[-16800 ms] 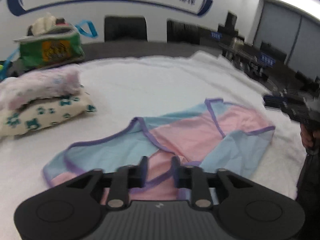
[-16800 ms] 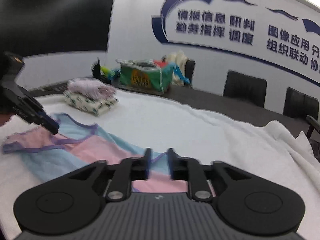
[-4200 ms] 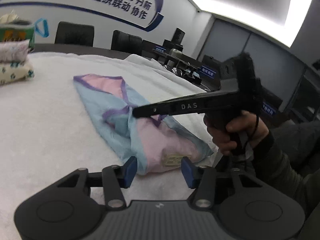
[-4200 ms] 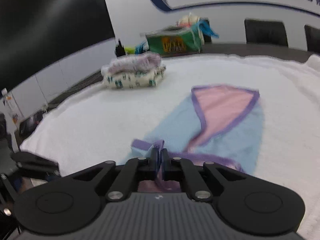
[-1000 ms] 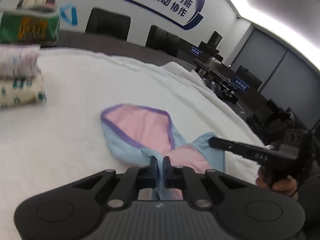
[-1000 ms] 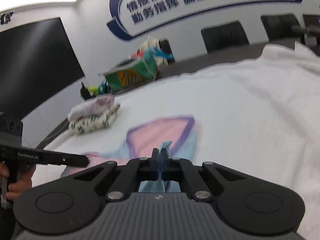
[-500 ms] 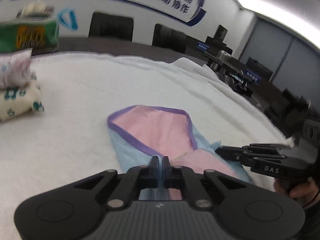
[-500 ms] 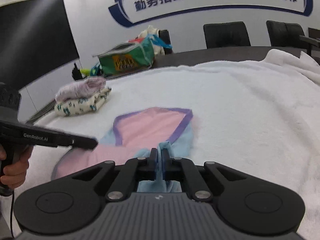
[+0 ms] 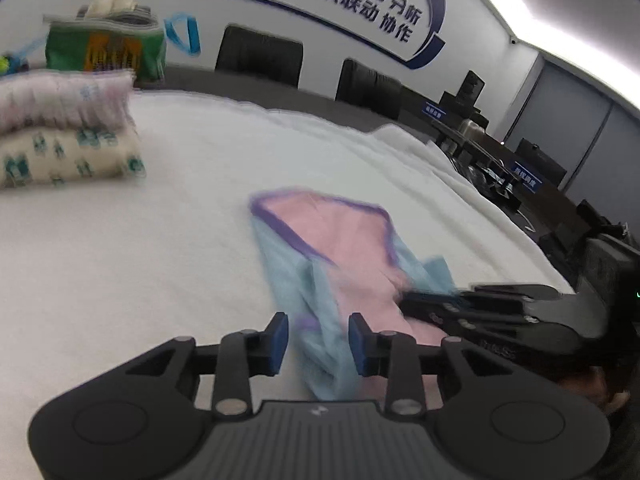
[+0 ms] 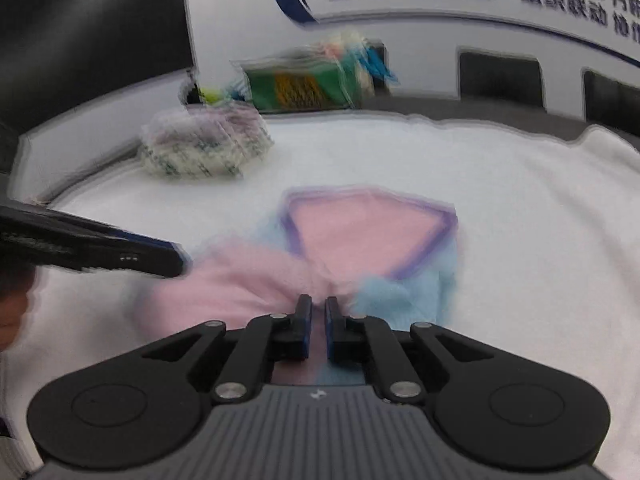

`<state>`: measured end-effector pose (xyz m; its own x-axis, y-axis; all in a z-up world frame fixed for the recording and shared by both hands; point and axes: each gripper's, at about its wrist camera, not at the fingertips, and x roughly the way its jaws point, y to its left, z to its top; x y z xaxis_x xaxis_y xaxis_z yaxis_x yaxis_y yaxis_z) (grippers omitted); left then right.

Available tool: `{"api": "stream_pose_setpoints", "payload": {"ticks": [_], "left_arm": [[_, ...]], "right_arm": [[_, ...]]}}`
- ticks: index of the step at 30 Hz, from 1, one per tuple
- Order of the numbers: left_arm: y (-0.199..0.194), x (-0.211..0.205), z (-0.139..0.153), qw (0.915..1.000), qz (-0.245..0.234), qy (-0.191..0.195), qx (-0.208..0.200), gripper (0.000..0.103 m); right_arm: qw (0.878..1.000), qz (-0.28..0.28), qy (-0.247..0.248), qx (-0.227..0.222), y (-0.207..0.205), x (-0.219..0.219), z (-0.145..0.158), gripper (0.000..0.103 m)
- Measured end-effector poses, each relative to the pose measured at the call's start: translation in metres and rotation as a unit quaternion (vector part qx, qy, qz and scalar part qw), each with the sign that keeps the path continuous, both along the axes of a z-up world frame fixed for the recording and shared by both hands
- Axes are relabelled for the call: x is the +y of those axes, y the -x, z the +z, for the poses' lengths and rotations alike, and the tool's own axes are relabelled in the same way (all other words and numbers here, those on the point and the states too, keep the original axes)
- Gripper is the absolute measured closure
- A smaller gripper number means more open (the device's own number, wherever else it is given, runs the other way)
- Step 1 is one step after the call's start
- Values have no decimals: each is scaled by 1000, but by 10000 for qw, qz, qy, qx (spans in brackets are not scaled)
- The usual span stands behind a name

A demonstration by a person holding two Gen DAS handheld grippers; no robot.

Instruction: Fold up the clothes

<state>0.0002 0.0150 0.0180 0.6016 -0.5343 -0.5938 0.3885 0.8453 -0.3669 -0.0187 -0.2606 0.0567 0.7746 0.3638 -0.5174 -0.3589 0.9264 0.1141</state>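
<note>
Two grippers flank the pink-and-blue garment (image 9: 340, 256), which lies bunched on the white-covered surface (image 9: 140, 248), long axis running away toward its far edge. The left gripper (image 9: 318, 338) has jaws released astride the near blue hem; the right gripper (image 10: 316, 322) is clenched on pink cloth. Blue wall lettering is too blurred to read.

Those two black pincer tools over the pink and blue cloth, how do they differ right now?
The left gripper has its blue-padded jaws spread, with the pink and blue garment lying loose between them. The right gripper has its jaws nearly closed, pinching the garment's fabric. Both are the same black design, pointing at that garment on the white towel.
</note>
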Motion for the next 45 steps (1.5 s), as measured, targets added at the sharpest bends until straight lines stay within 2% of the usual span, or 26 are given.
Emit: {"api": "stream_pose_setpoints", "payload": {"ticks": [1, 3, 6, 10, 12, 13, 14, 16, 18, 19, 21, 22, 23, 25, 27, 29, 30, 32, 34, 36, 38, 39, 40, 43, 44, 45], "left_arm": [[-1, -1, -3, 10000, 42, 33, 51, 87], [-4, -2, -8, 9997, 148, 97, 153, 87], [-11, 12, -3, 9989, 260, 217, 320, 75], [-25, 24, 24, 9990, 395, -135, 146, 74], [-48, 21, 42, 9992, 290, -285, 33, 67], [-68, 17, 46, 9993, 240, -291, 84, 55], [-87, 13, 46, 9991, 218, -308, 190, 51], [-123, -1, 39, 9971, 446, -540, 285, 51], [-148, -15, 30, 9932, 639, -937, 259, 56], [-154, -20, 25, 9928, 595, -997, 290, 58], [-166, -28, 14, 9926, 459, -1064, 365, 75], [-164, -28, 13, 9931, 385, -1055, 338, 103], [-161, -27, 13, 9937, 309, -1038, 298, 103], [-147, -21, 18, 9955, 185, -921, 136, 103], [-119, -6, 32, 9982, 59, -582, -135, 103], [-72, 10, 49, 9980, -32, -237, -579, 103], [-46, 13, 50, 9973, -77, -255, -682, 103], [8, 19, 39, 9976, -217, -165, -636, 101], [38, 24, 26, 9976, -433, -227, -489, 96], [53, 33, 19, 9980, -322, -304, -450, 86], [45, 50, 26, 9988, 75, 61, -478, 59], [36, 56, 29, 9984, 263, 303, -398, 55], [26, 62, 31, 9970, 447, 553, -299, 51], [-7, 44, 31, 9958, 840, 290, 242, 53], [-12, 33, 28, 9969, 695, 147, 341, 53], [-15, 20, 25, 9978, 500, -2, 424, 54]], "right_arm": [[10000, 34, 2, 64, -1, 1, -2, 97], [9998, 102, 7, 193, -2, 2, -5, 96], [9990, 204, 14, 386, -5, 4, -11, 89], [9985, 203, -60, 505, -8, 1, -19, 80], [9987, 204, -322, 338, -9, -8, -4, 80], [9989, 128, -402, 187, -15, -13, 5, 75], [9989, 51, -472, 50, -21, -18, 14, 73], [9991, -59, -407, 115, -53, -20, 21, 68], [9964, -271, -504, 626, -103, -24, 14, 68], [9940, -424, -499, 878, -126, -25, 7, 68], [9921, -496, -263, 1119, -154, -23, -5, 72], [9909, -525, -157, 1232, -166, -22, -11, 92], [9906, -490, -171, 1265, -168, -23, -12, 101], [9929, -311, -231, 1126, -160, -27, -7, 101], [9970, -134, -289, 703, -135, -36, 7, 101], [9991, 74, -290, 309, -100, -47, 22, 101], [9994, 174, -258, 127, -79, -52, 29, 101], [9989, 387, -231, 98, -30, -54, 31, 101], [9991, 373, -69, 198, 15, -51, 19, 101], [9997, 136, -126, 174, 45, -53, 10, 93], [9979, -108, -628, 96, 53, -64, 8, 60], [9959, -230, -878, 58, 57, -69, 7, 37], [9930, -351, -1125, 36, 59, -74, 6, 33], [9819, -718, -1699, 438, 22, -73, 0, 35], [9797, -722, -1772, 601, 8, -67, -3, 36], [9789, -661, -1789, 730, -1, -61, -7, 42]]}}
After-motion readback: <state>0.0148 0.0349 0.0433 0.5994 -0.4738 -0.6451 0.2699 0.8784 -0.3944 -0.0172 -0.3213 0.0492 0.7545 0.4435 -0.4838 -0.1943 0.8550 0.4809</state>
